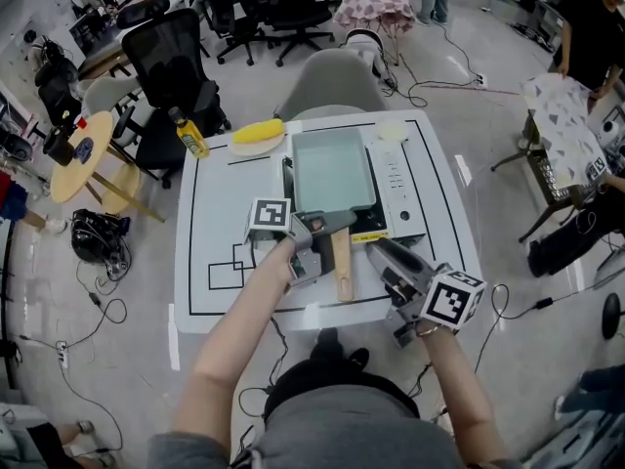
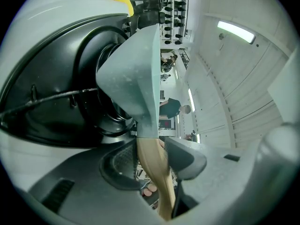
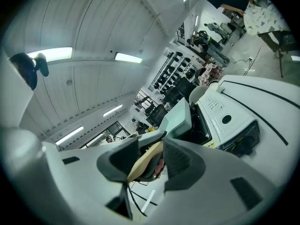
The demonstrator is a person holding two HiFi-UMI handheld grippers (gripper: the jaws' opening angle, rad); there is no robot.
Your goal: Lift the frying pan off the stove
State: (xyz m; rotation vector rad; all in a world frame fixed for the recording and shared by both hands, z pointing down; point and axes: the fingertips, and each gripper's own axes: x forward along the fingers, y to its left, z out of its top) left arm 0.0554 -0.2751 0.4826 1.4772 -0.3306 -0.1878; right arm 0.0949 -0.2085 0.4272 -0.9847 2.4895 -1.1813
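Observation:
A pale green rectangular frying pan (image 1: 332,169) sits on the white portable stove (image 1: 400,193) in the head view. Its wooden handle (image 1: 342,267) points toward me. My left gripper (image 1: 311,247) is at the handle's neck. In the left gripper view the wood (image 2: 152,161) fills the gap between both pads, with the pan (image 2: 133,74) over the black burner. My right gripper (image 1: 379,249) hangs just right of the handle and is open. In the right gripper view (image 3: 147,161) the handle shows through the gap with room beside it, ahead of the pan (image 3: 178,118).
The stove stands on a white table (image 1: 225,193) with black lines. At its far edge are a yellow bottle (image 1: 190,135), a yellow object on a plate (image 1: 257,133) and a small white disc (image 1: 391,132). A grey chair (image 1: 332,81) stands behind, a round wooden table (image 1: 83,159) to the left.

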